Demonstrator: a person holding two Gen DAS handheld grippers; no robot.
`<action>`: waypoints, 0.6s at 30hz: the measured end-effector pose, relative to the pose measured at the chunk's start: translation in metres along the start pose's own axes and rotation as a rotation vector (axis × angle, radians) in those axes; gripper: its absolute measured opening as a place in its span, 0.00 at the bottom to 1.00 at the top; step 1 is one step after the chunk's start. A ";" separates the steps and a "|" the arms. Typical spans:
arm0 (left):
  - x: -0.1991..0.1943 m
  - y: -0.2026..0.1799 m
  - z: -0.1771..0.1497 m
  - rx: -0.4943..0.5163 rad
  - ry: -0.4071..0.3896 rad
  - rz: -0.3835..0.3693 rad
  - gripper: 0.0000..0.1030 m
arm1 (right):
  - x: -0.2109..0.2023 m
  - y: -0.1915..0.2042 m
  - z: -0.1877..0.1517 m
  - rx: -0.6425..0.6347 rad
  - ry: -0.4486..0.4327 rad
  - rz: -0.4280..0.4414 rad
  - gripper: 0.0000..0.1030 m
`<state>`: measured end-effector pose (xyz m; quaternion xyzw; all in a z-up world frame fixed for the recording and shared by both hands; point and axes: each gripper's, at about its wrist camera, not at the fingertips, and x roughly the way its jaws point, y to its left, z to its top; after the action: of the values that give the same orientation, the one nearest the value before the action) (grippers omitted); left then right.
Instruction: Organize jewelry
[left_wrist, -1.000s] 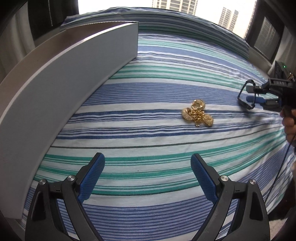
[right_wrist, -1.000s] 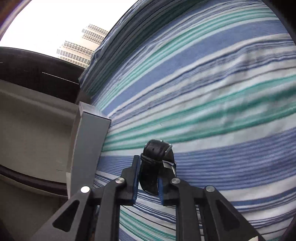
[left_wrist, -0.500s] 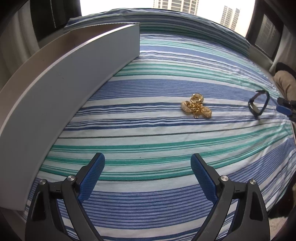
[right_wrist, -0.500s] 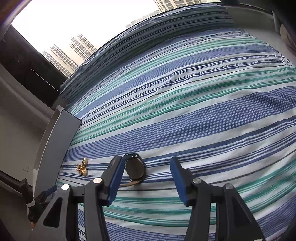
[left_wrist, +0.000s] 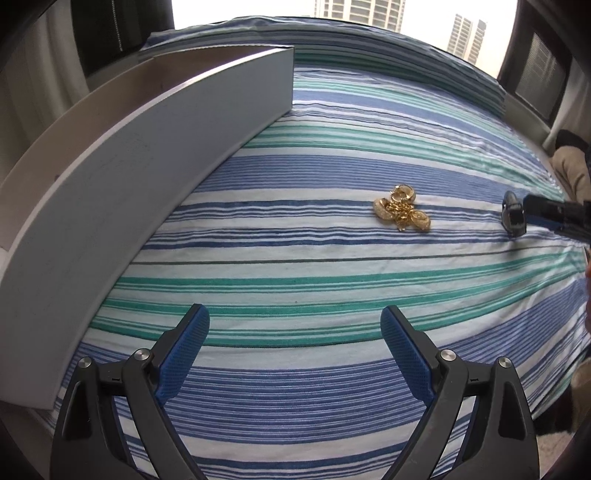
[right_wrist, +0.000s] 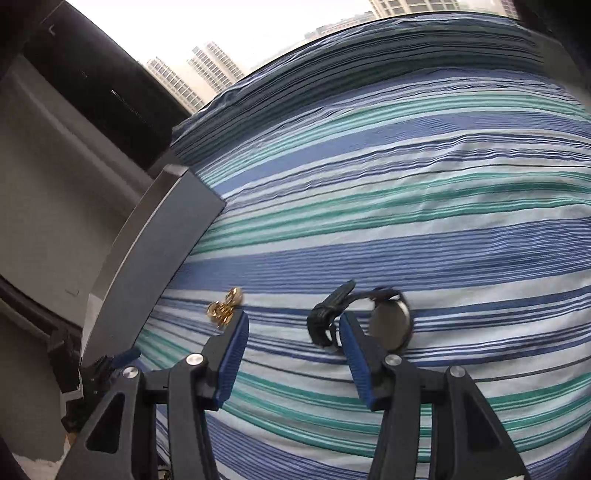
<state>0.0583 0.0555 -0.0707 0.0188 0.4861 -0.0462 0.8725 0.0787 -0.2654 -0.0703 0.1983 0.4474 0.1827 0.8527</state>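
Nearest in the left wrist view, the left gripper (left_wrist: 295, 332) hangs over the striped bedspread (left_wrist: 295, 280) with its blue pads spread wide and nothing between them. Farther out, a small heap of gold jewelry (left_wrist: 402, 214) lies on a white stripe, well apart from that gripper. To its right a black watch (left_wrist: 513, 218) lies on the cloth at the tip of the right gripper (right_wrist: 291, 328). In the right wrist view that gripper's jaws stand about half apart, gripping nothing; the watch (right_wrist: 388, 317) lies just behind its right finger, its round case showing beside the pad, strap curling left. Along the left, a long grey tray (left_wrist: 147, 177) rests on the bedspread. Far off, tall buildings (left_wrist: 358, 9) show through the window.
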 end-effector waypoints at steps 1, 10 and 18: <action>0.001 0.002 0.000 -0.004 0.001 -0.001 0.92 | 0.006 0.008 -0.005 -0.030 0.020 0.004 0.52; 0.015 0.001 0.002 -0.015 0.033 -0.022 0.92 | -0.033 0.030 -0.053 -0.194 -0.015 -0.156 0.52; 0.033 -0.035 0.024 0.050 0.084 -0.121 0.92 | -0.046 0.004 -0.085 -0.093 -0.035 -0.207 0.52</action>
<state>0.0926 0.0167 -0.0859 0.0131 0.5211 -0.1100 0.8463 -0.0177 -0.2700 -0.0808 0.1147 0.4414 0.1109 0.8830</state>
